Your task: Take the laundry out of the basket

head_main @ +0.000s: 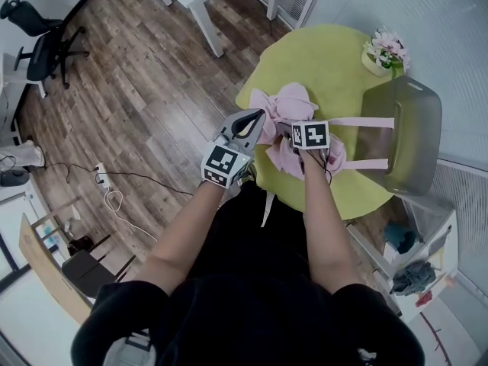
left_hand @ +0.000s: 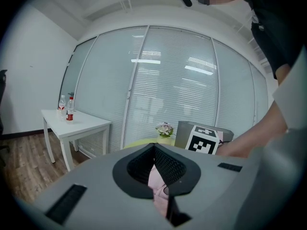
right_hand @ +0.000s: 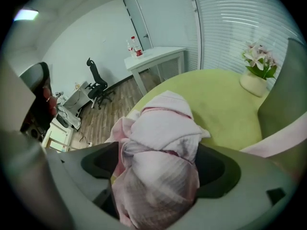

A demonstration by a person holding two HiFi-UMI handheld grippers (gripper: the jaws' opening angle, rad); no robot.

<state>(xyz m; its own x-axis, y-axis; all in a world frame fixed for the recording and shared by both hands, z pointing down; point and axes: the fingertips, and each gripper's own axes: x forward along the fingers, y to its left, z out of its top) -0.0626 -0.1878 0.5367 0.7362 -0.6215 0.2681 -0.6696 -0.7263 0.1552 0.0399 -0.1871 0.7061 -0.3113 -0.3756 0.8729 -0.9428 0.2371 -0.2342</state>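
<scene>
Head view: the person stands at a round yellow-green table [head_main: 335,59] in the upper right of the frame, with a gripper in each hand. The pink laundry [head_main: 288,105] lies bunched on the tabletop near the table's lower left edge. It is outside the grey basket [head_main: 402,132] and to the left of it. The basket sits at the right side of the table. Two pink bands [head_main: 367,121] run from the heap to the basket's near wall; what they belong to cannot be determined.

Left gripper [left_hand: 155,151]: the jaws are closed together on a thin fold of the laundry, and pink cloth hangs below the pinch at lower centre of the left gripper view. In the head view this gripper meets the left edge of the heap.

Right gripper [right_hand: 160,170]: the jaws are clamped around a thick wad of the same laundry. The cloth fills the whole gap and bulges above it — centre of the right gripper view. Its marker cube [head_main: 310,134] sits directly over the lower part of the heap in the head view.

Other items noted:
- A small pot of flowers [head_main: 383,50] stands on the far side of the table, above the basket in the frame.
- A white table [left_hand: 73,122] stands at the left of the left gripper view, with bottles [left_hand: 69,110] on its far corner.
- A black office chair [head_main: 40,35] stands at upper left on the wood floor [head_main: 145,90].
- A power strip with a white cable [head_main: 105,183] lies at mid left — well apart from the table.
</scene>
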